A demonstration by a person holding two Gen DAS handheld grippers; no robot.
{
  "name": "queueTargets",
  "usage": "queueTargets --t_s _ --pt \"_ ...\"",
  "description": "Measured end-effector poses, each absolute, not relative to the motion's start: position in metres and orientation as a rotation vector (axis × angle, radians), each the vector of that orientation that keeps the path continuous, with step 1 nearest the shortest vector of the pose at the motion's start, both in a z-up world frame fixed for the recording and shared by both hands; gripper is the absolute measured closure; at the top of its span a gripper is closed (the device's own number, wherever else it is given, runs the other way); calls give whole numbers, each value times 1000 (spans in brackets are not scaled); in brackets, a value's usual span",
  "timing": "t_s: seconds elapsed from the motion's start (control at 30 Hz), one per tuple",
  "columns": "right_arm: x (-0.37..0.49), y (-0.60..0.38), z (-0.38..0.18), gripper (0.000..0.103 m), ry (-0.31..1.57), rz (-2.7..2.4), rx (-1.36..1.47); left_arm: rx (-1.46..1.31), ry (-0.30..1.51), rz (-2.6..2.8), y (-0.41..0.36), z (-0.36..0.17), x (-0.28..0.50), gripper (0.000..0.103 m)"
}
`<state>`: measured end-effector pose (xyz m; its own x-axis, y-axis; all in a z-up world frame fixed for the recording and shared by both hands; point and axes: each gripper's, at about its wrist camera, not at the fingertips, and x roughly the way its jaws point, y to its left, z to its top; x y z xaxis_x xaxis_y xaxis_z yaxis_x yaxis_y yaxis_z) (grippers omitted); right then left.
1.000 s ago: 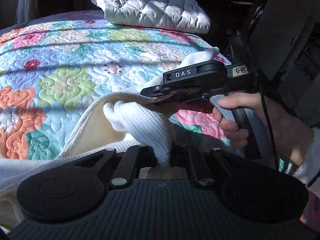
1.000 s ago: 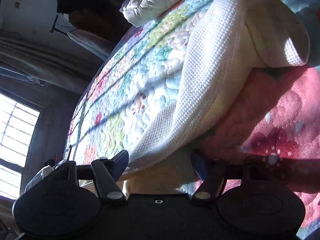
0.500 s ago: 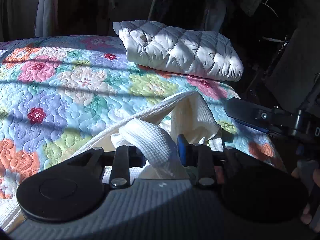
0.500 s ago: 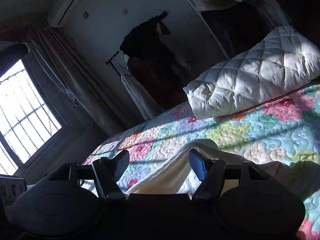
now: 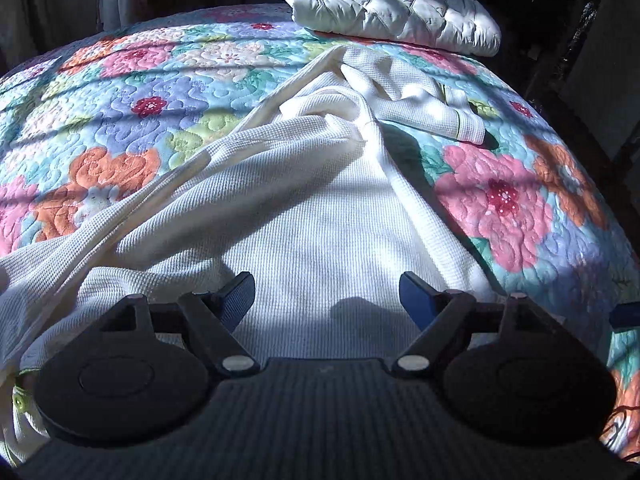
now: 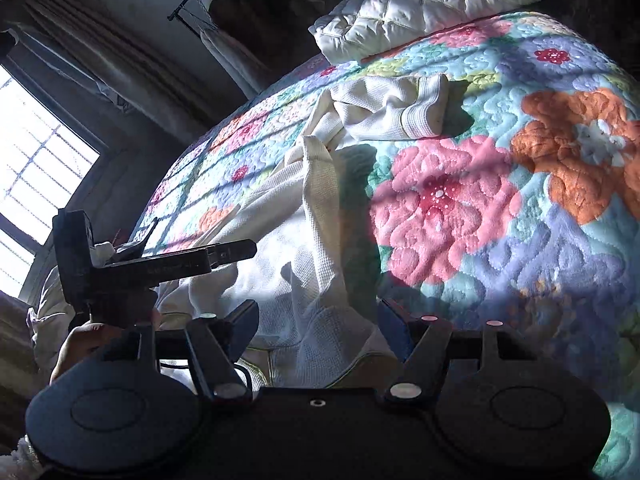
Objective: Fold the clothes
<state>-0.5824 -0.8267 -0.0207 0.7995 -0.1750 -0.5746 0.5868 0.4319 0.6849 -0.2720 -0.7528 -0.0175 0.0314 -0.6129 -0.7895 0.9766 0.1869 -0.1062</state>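
Observation:
A cream waffle-knit garment lies spread on the flowered quilt, one sleeve stretched toward the far right. My left gripper is open and empty, just above the garment's near part. My right gripper is open with the garment's near edge lying loose between its jaws. The garment also shows in the right wrist view, its sleeve cuff farther off. The left gripper shows there at the left, seen from the side.
A white quilted pillow lies at the far end of the bed, also in the right wrist view. A bright window and curtains stand at the left. The bed's right edge drops into a dark area.
My left gripper let go of the bunched garment and opened. The garment now lies spread on the quilt. Both grippers moved back toward the near edge.

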Motion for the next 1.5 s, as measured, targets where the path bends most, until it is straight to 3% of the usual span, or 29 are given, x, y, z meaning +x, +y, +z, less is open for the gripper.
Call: queueTargets --t_s 0.33,0.4,0.47,0.63,0.77,0.8,0.83,0.87,0.9,1.07,1.17,1.37,1.5 --pt "-634 -738 9 29 579 -353 1106 521 884 -1155 -609 -4 -263 21" --pt "-637 -724 -13 22 611 -410 1113 476 901 -1235 -586 -12 -279 21" --pt "-638 -715 -42 22 620 -497 1136 435 877 -1305 -572 -22 -298 21" --pt "-631 -704 -113 21 426 -612 1214 463 901 -1347 -566 -50 -332 21" --pt "-609 -712 -120 21 323 -623 1102 444 967 -1361 -568 -60 -332 21" --pt "-598 -716 -117 23 332 -638 1041 438 979 -1358 -569 -62 -330 20" --pt "-587 -718 -113 41 358 -651 966 428 992 -1351 -570 -62 -329 21" --pt "-577 -720 -109 61 386 -663 890 418 1003 -1343 -571 -62 -328 20" --pt "-566 -723 -105 92 427 -669 819 408 1014 -1334 -571 -62 -327 21" --pt "-562 -723 -56 95 435 -848 485 351 1083 -1321 -569 -51 -325 20" --pt "-591 -736 -31 96 392 -939 479 296 1135 -1320 -565 -49 -327 20" --pt "-594 -774 -85 96 579 -1080 420 355 1119 -1256 -552 -53 -330 21" --pt "-592 -765 -80 84 573 -1120 432 305 1090 -1146 -520 -41 -297 21"
